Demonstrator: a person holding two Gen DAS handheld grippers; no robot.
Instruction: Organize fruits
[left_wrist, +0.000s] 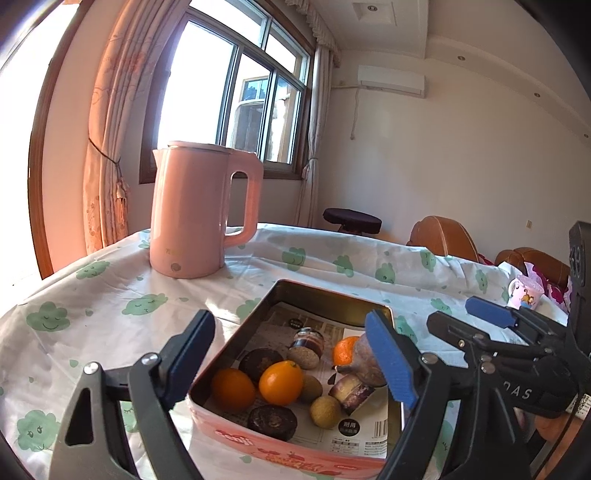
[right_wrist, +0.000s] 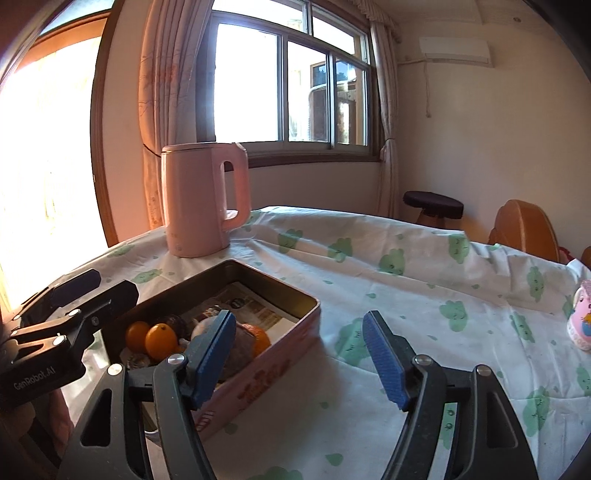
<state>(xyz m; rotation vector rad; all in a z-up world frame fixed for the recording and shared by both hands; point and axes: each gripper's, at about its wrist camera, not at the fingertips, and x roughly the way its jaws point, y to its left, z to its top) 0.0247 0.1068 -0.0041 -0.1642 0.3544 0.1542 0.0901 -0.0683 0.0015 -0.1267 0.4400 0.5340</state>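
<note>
A pink rectangular tin (left_wrist: 236, 439) sits on the table near its front edge, lined with printed paper. In it lie oranges (left_wrist: 280, 382), small brown-green fruits (left_wrist: 325, 411), a dark round fruit (left_wrist: 272, 422) and a purplish fruit (left_wrist: 364, 356). My left gripper (left_wrist: 291, 369) is open and empty, its jaws spread above the tin. My right gripper (right_wrist: 308, 360) is open and empty, over the cloth just right of the tin (right_wrist: 258, 380); it shows at the right of the left wrist view (left_wrist: 480, 325). The oranges (right_wrist: 160, 341) also show in the right wrist view.
A pink electric kettle (left_wrist: 192, 210) stands on the table behind the tin. A pink cartoon mug (left_wrist: 526, 293) stands at the table's right edge. The table has a white cloth with green clouds (right_wrist: 406, 295). Wooden chairs (left_wrist: 443, 236) and a dark stool (left_wrist: 352, 219) stand beyond it.
</note>
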